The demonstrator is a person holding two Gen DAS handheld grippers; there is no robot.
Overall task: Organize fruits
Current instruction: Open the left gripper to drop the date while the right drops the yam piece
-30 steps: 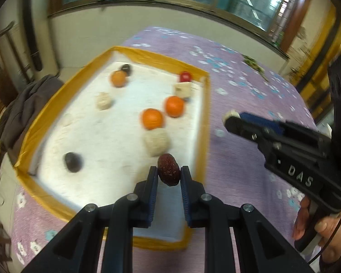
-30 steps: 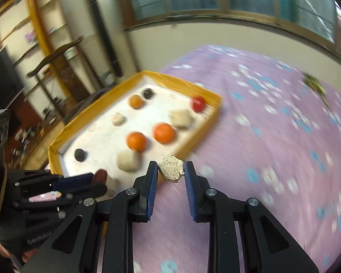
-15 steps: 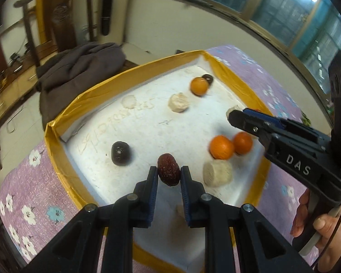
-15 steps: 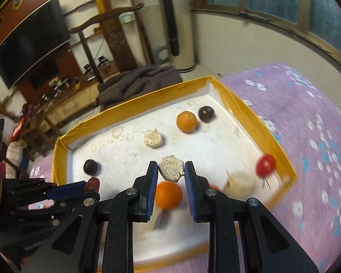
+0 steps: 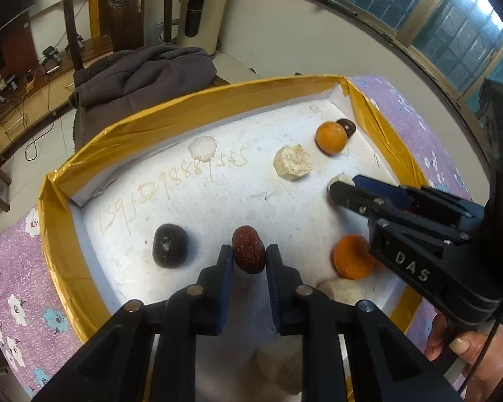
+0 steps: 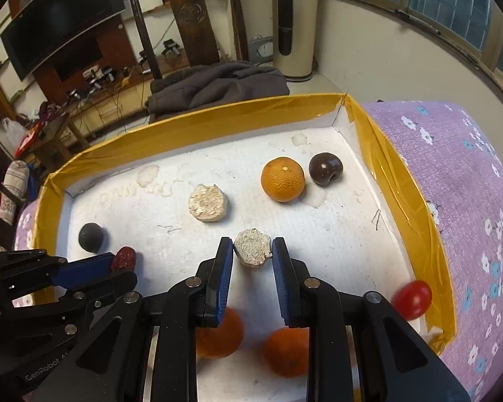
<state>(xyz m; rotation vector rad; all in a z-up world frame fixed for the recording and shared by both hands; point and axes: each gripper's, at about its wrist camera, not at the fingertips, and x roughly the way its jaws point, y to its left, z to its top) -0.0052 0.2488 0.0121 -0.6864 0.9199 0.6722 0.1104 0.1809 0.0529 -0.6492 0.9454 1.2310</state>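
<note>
Your left gripper [image 5: 249,256] is closed on a red date [image 5: 248,249], the same as half a second ago, and the date sits between the blue pads, its end out past their tips. Compared with that earlier picture, this gripper has come a little lower and nearer to the white floor of the tray [image 5: 94,140]. Just left of its tips lies a dark plum [image 5: 170,245], now closer to the fingers than before. Ahead and to the right there is a pale chunk [image 5: 292,166], and further behind it an orange [image 5: 331,138] touching a second dark fruit [image 5: 346,127]. Close on the right of the left gripper lies another orange [image 5: 352,256], partly behind your right tool.

Your right gripper [image 6: 253,251] keeps a rough beige piece [image 6: 253,246] pinched between its pads. It has moved forward over the tray [image 6: 198,127] since the earlier picture: the two oranges [image 6: 286,351] that were ahead of the fingers are now under them. Ahead and slightly left lies a round pale slice [image 6: 208,202]; ahead to the right an orange [image 6: 282,179] with a dark plum [image 6: 325,169] beside it. Right of the gripper, a cherry tomato [image 6: 411,298] lies near the yellow wall, blurred. At far left you see the left gripper [image 6: 124,261] with the date [image 6: 123,258].
</note>
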